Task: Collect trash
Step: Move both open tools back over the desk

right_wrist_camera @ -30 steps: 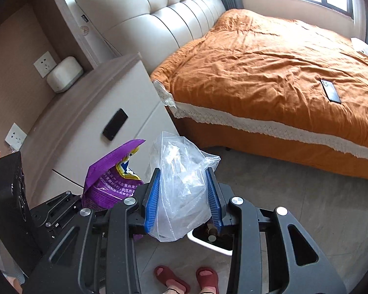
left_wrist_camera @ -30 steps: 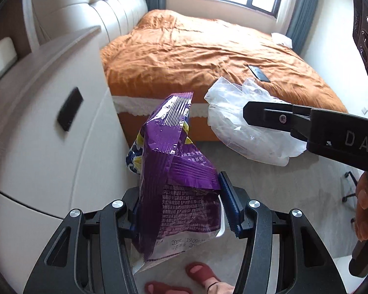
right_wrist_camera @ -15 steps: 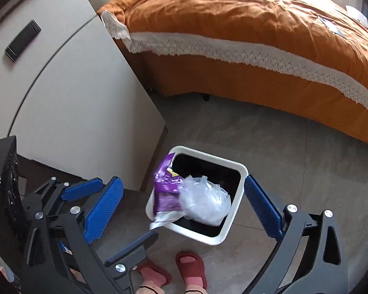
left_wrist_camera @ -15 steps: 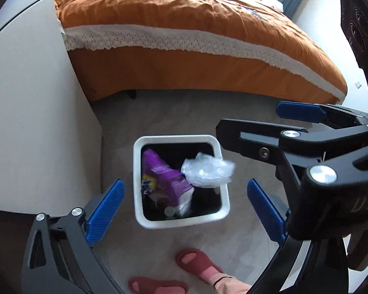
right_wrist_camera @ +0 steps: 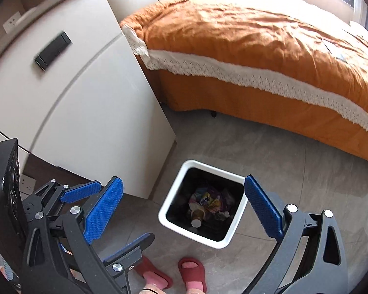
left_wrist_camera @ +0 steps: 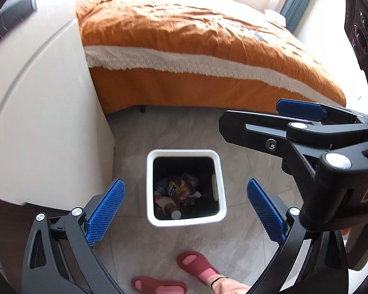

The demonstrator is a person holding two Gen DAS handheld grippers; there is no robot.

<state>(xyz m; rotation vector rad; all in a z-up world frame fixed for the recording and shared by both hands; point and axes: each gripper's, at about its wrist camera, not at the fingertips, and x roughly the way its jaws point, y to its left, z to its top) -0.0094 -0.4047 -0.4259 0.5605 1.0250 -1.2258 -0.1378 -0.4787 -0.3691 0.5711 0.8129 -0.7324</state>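
A white square trash bin [left_wrist_camera: 222,183] [right_wrist_camera: 170,203] stands on the grey tiled floor below both grippers. Crumpled wrappers [left_wrist_camera: 177,189] [right_wrist_camera: 209,202], among them the purple snack bag, lie at its dark bottom with a round cap. My left gripper [left_wrist_camera: 185,214] is open and empty above the bin. My right gripper [right_wrist_camera: 182,212] is open and empty too, its blue pads [right_wrist_camera: 263,207] spread wide over the bin. The right gripper also shows at the right of the left wrist view [left_wrist_camera: 269,120].
An orange-covered bed [left_wrist_camera: 196,44] [right_wrist_camera: 269,49] with a white lace trim stands beyond the bin. A white nightstand [left_wrist_camera: 41,112] [right_wrist_camera: 81,90] stands left of the bin. The person's feet in red slippers [left_wrist_camera: 196,264] [right_wrist_camera: 191,272] are just in front of it.
Both grippers let go of the purple snack bag and the clear plastic bag, which fell into the bin and now lie at its bottom. Both grippers have risen and tilted up slightly.
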